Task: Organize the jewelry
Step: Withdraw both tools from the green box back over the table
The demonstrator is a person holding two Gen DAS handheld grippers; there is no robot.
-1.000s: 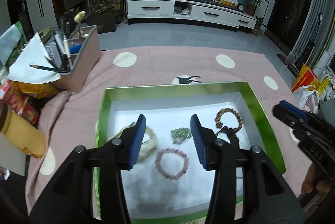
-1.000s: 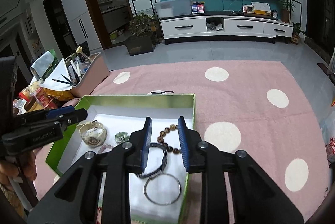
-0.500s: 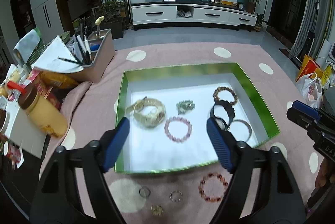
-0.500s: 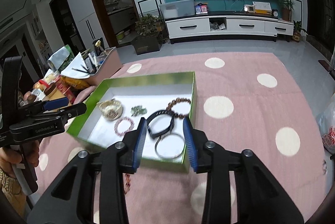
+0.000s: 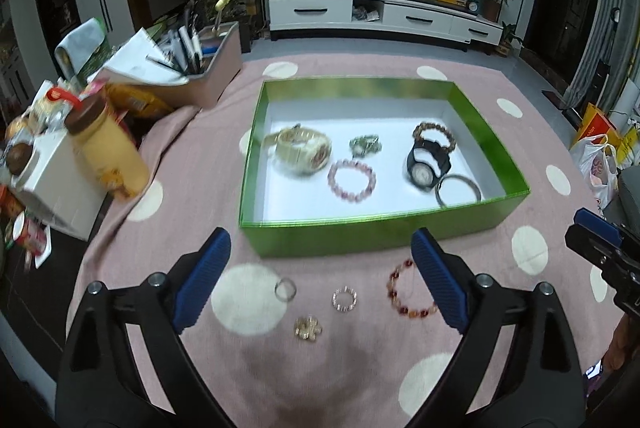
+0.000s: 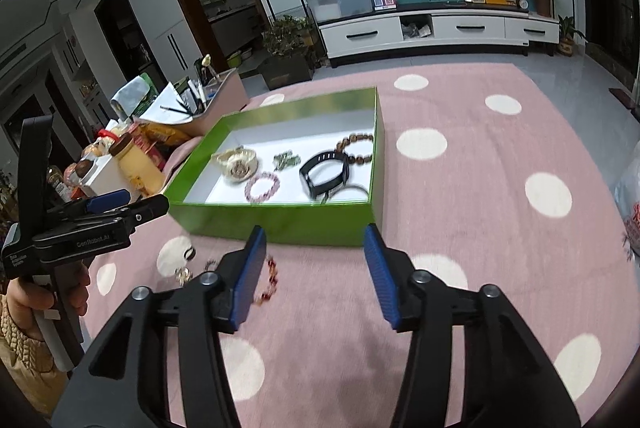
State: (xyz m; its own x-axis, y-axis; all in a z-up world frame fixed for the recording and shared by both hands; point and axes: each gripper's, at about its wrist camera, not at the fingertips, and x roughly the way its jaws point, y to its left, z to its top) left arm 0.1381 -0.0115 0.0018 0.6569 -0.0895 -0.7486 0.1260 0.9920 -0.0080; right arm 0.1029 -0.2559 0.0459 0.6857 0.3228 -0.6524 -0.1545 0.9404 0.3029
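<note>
Both hand-held grippers, left [image 5: 320, 280] and right [image 6: 314, 266], are opening, empty, over the red-beaded bracelet [image 5: 408, 288] beside the green box [image 5: 360, 236].

Green box [image 5: 360, 240] holds watches and bracelets; red bead bracelet [image 5: 404, 292] and rings [image 5: 285, 288] lie outside.

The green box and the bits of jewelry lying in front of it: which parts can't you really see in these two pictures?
- Metal bangle: right wrist view, the green box front wall hides most of it.
- Red bead bracelet: right wrist view, partly behind a finger of the right hand-held gripper.
- Gold watch: left wrist view, blurred, dial unreadable.
- Small gold charm: left wrist view, too small and blurred to identify.
</note>
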